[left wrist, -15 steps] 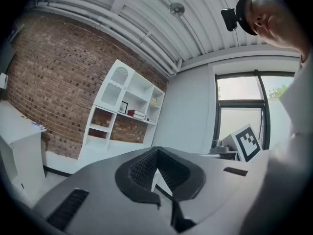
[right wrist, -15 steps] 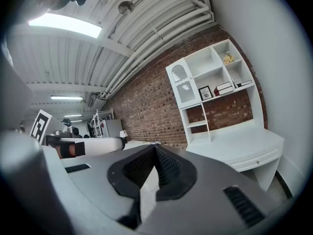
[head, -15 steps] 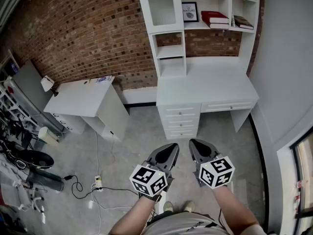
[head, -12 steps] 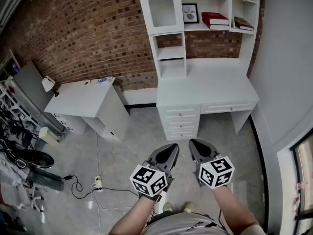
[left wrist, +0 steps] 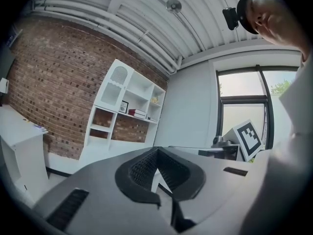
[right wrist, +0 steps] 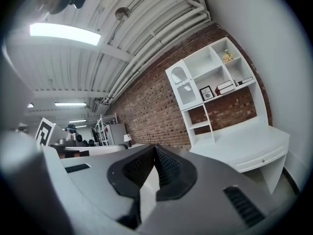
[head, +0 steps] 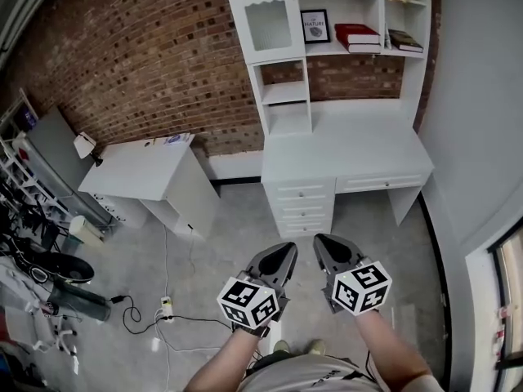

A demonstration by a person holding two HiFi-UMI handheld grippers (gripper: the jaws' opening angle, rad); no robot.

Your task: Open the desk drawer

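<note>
— Your shelf unit [head: 270, 19] runs off the top edge, and the framed print [head: 317, 24] is too small to read.
— And the desk drawers [head: 304, 211]?
— Their knobs [head: 301, 192] are mere specks. In your left gripper view, the left gripper [left wrist: 156, 151] hides those drawers completely.

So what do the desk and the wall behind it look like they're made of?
The desk looks like painted or laminated wood, smooth matte white: flat panels, uniform colour. Solid wood or board can't be told. The wall is bare red-brown brick, rough, with visible mortar lines.
</note>
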